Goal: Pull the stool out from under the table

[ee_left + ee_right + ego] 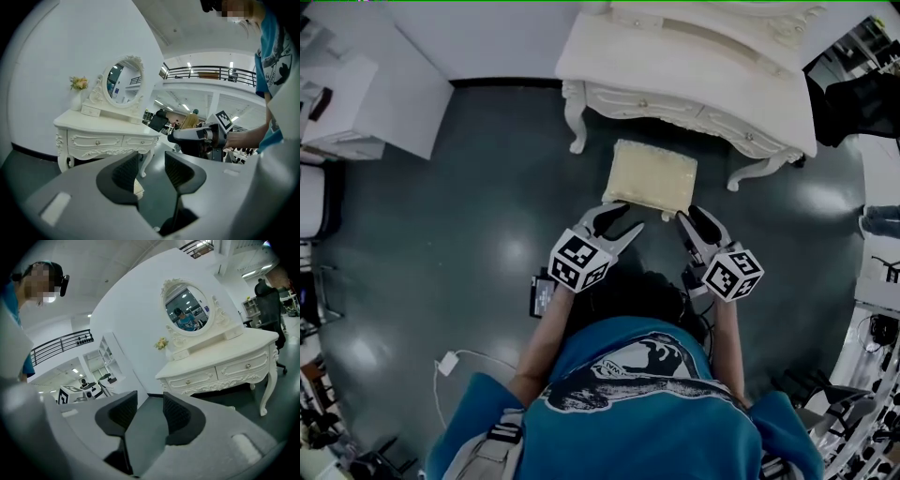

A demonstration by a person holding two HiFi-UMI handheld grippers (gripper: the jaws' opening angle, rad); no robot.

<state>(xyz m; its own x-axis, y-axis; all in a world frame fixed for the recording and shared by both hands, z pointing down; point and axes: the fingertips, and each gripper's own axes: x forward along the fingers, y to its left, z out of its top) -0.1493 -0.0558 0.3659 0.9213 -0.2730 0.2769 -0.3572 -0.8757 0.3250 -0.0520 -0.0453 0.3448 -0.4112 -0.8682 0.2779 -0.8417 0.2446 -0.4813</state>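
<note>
- The stool (652,175) is lying just ahead of both grippers, its far edge meeting the front of the table (628,58).
- Its long axis is running side to side, spanning the gap between them.
- The left gripper (627,217) is hovering beside the near left corner, jaws apart and empty.
- The right gripper (688,219) is hovering equally near, jaws parted, gripping nothing.

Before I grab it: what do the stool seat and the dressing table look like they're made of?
Stool seat: cream and matte, with a fine dimpled texture and soft rounded edges. It is probably padded fabric or velvet, though I cannot tell which. Dressing table: painted white with a satin sheen, carved scrolls along the apron and curved legs. It is likely wood or moulded board under the paint.
</note>
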